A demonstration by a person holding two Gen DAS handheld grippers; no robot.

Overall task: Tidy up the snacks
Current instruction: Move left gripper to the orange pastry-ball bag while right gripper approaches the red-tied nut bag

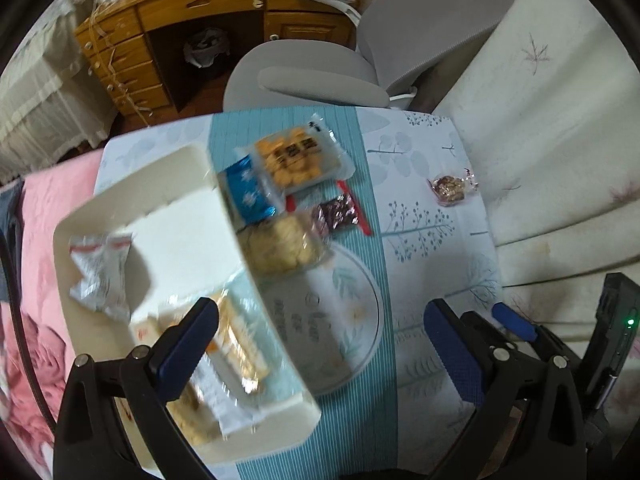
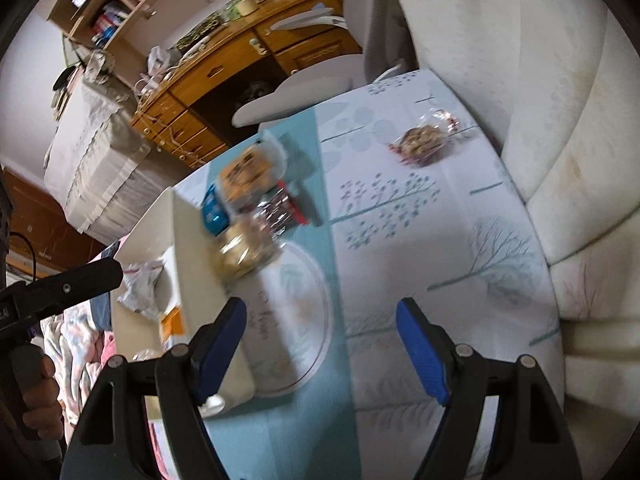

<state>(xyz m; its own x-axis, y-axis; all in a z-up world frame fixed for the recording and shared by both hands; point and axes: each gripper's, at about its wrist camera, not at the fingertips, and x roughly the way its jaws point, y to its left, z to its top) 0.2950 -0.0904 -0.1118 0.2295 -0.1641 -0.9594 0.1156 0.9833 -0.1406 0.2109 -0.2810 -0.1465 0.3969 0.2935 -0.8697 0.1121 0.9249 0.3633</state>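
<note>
A white open box [image 1: 188,216] stands on the table at the left and holds a silver packet [image 1: 100,272] and clear-wrapped biscuit packs [image 1: 236,344]. Right of the box lies a pile: an orange cracker pack [image 1: 296,158], a blue packet [image 1: 248,194], a pale biscuit pack [image 1: 280,248] and a dark red foil packet [image 1: 338,212]. A lone round wrapped snack [image 1: 450,188] lies far right; it also shows in the right wrist view [image 2: 422,142]. My left gripper [image 1: 320,332] is open and empty, straddling the box's right wall. My right gripper [image 2: 320,344] is open and empty above the table.
The table carries a patterned cloth [image 1: 420,240] with a teal stripe and a round print. A grey chair [image 1: 312,76] stands behind the table, a wooden desk [image 1: 180,20] beyond it. A white sofa [image 1: 560,120] runs along the right. Pink bedding [image 1: 36,320] lies left.
</note>
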